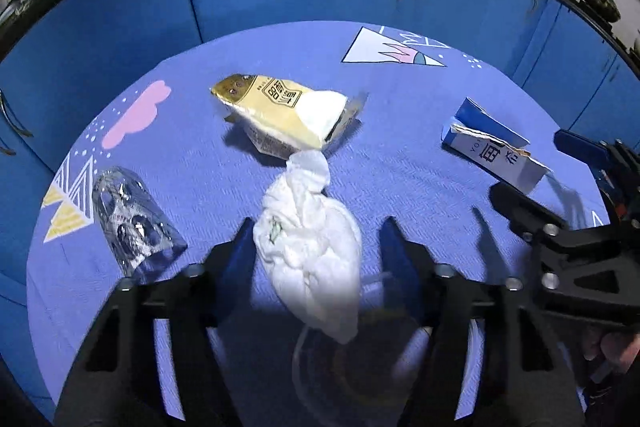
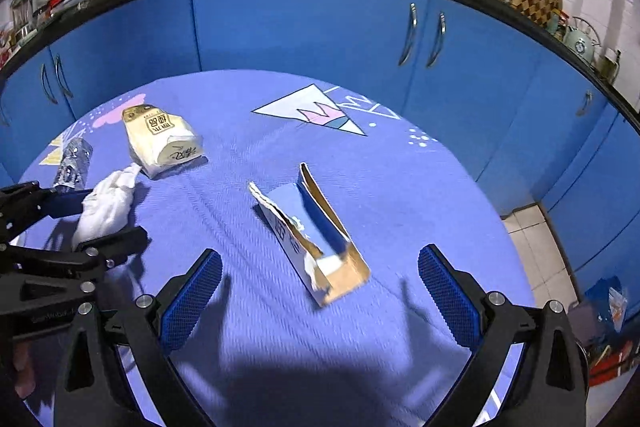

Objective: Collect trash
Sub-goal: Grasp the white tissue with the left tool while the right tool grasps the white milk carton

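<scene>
On the purple tablecloth (image 1: 400, 131) lies a crumpled white tissue wad (image 1: 308, 251). My left gripper (image 1: 318, 247) straddles it: the left pad touches the wad, and a strip of cloth shows between the wad and the right pad. The right wrist view shows the same wad (image 2: 106, 207) between the left gripper's fingers (image 2: 64, 205). A torn blue and white carton (image 2: 316, 247) lies on its side. My right gripper (image 2: 320, 297) stands wide open just short of its near end, touching nothing. The carton (image 1: 492, 151) also shows at the right of the left wrist view.
A yellow tissue pack (image 1: 280, 111) lies just beyond the wad, and a crushed clear plastic cup (image 1: 128, 219) lies to the left. Blue cabinets (image 2: 312, 27) ring the round table's far side. Tiled floor (image 2: 532, 247) and some clutter show past the table's right edge.
</scene>
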{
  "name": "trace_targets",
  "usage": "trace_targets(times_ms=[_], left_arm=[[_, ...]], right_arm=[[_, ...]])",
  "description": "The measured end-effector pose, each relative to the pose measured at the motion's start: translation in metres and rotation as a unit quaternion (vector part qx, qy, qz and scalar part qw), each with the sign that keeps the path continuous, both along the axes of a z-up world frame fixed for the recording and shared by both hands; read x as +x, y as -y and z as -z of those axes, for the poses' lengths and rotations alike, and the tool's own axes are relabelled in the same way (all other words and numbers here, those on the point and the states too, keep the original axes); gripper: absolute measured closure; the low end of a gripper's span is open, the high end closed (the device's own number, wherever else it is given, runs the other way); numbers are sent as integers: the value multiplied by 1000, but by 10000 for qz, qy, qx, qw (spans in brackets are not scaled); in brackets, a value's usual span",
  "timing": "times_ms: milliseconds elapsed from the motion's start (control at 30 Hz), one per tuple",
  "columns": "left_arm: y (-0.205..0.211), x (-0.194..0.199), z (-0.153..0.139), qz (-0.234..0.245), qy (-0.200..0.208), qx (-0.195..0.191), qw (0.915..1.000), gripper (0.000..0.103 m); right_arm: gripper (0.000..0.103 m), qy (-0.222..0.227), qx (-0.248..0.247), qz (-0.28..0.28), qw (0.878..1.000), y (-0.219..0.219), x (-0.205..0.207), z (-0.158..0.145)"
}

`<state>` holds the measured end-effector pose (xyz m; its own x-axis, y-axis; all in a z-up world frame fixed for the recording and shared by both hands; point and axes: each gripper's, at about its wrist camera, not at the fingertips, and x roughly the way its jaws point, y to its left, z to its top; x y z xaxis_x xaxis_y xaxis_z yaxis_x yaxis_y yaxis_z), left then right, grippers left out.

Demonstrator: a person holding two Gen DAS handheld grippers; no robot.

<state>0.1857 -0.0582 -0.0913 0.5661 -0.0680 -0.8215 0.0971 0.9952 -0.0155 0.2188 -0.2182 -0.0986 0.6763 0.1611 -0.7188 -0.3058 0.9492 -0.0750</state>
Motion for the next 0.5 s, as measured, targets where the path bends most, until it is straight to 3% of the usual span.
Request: trace_targets(times_ms=[33, 67, 200, 267, 500], left_arm=[[0, 1, 0, 8, 2, -19, 10000, 48], [-1, 1, -1, -3, 15, -56, 10000, 52], [-6, 2, -2, -41, 41, -166, 9998, 65], [-9, 0, -4, -54, 38, -211, 9998, 69], [-10, -18, -17, -68, 124, -239, 9996, 71]], right_arm=[[13, -76, 24, -62, 9999, -1, 3, 2], [33, -107, 59, -102, 9999, -2, 5, 2], [85, -457, 397, -424, 9973, -5, 10, 6], [93, -448, 308, -446, 9975, -9, 5, 5], [93, -321, 356, -566, 9972, -13, -27, -7]])
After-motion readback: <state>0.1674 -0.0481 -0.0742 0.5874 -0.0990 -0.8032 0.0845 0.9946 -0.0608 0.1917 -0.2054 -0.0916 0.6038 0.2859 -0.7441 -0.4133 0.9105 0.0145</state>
